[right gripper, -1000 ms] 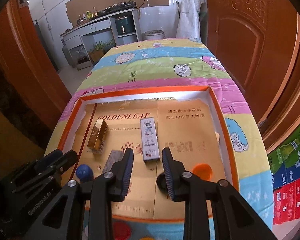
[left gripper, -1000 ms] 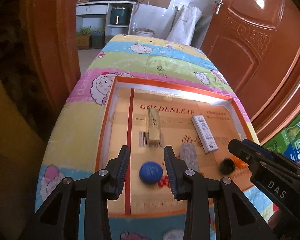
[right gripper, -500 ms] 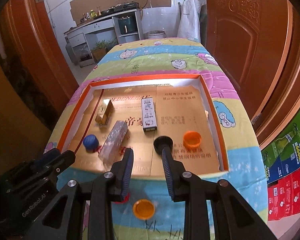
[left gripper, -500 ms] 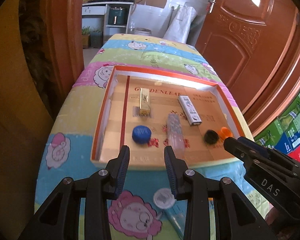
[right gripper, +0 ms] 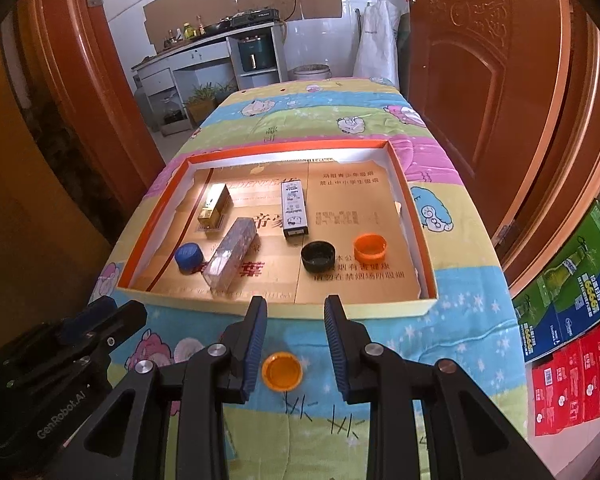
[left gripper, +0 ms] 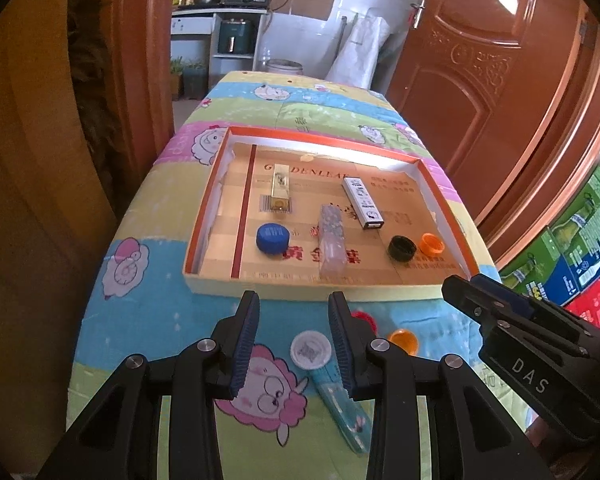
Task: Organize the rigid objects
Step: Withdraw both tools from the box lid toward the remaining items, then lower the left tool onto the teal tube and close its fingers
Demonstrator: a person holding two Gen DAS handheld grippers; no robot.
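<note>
Left hand-held gripper [left gripper: 293, 330]: released, jaws apart and holding nothing; it hovers on the near side of the box tray, over the quilted bench.
Right hand-held gripper [right gripper: 296, 332]: likewise released and empty, also hovering short of the tray's near wall.
Orange cap [right gripper: 282, 370]: lies on the quilt, near side of the tray, directly below the gap between the right hand-held gripper's fingers, not touched by them.
White cap [left gripper: 311, 349]: on the quilt in front of the tray, just below and between the left hand-held gripper's fingertips.
Pale blue tube [left gripper: 340, 404]: flat on the quilt, nearer than the white cap, farthest of all from the tray.
Red cap [left gripper: 363, 317]: just outside the tray's near wall, partly hidden behind the left gripper's finger.
Box tray [right gripper: 392, 307]: shallow, orange-rimmed, lying on the quilt.
Inside the tray, near half: blue cap [right gripper: 189, 256], clear plastic case [right gripper: 231, 253], black cap [right gripper: 318, 255] and a second orange cap [right gripper: 369, 247].
Inside the tray, far half: gold box [right gripper: 213, 210] and white printed box [right gripper: 294, 209].
Progress: I'd judge it a little past halfway; six things are in the tray, four are left outside.
Likely next: the orange cap sits best placed for the right hand-held gripper.
</note>
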